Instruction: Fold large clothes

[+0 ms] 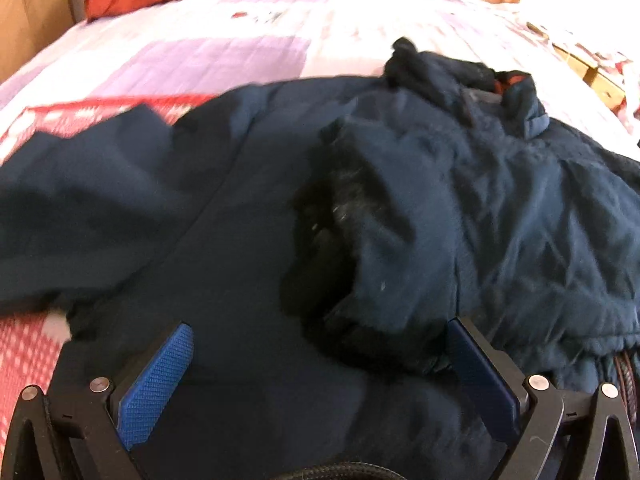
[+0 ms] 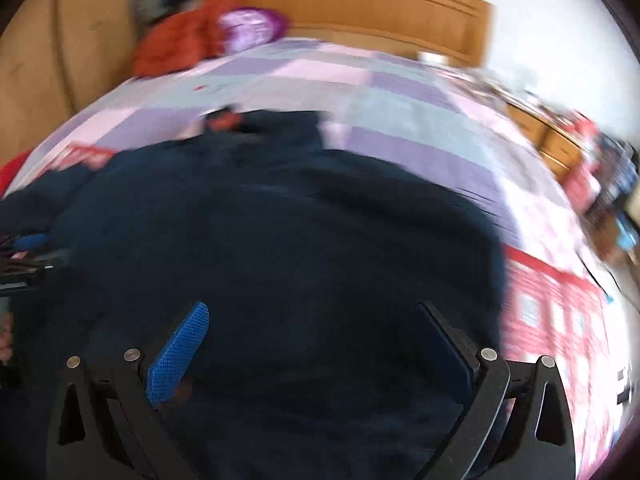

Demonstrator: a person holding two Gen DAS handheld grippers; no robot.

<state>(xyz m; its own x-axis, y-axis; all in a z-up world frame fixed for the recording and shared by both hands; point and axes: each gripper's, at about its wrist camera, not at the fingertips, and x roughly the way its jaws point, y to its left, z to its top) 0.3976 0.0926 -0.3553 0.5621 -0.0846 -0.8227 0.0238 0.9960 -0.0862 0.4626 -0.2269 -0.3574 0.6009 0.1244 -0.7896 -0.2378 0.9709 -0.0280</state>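
Navy jacket (image 1: pixel 460 184) lies spread on the bed, over the quilt (image 1: pixel 248 36) with purple, white and red patches. It is rumpled; collar end (image 1: pixel 516 96) points toward the wooden headboard (image 2: pixel 360 4), with a bit of red-orange lining showing at the collar. One sleeve is folded over the jacket body, dark cuff opening (image 1: pixel 336 248) facing the left claw. Flat navy panel (image 1: pixel 92 200) of the jacket extends to the left of the cuff.

Left claw (image 1: pixel 320 364) open wide, blue pads (image 1: pixel 160 384) apart, just over the jacket's near edge, nothing between the jaws. Right claw (image 2: pixel 316 352) also open wide, over the jacket (image 2: pixel 280 240), gripping nothing; that view is motion-blurred.

Orange-red garment (image 2: pixel 176 44) bunched beside the headboard, purple pillow (image 2: pixel 252 30) next to it. Cluttered furniture on the side of the bed away from the red garment, too blurred to identify.
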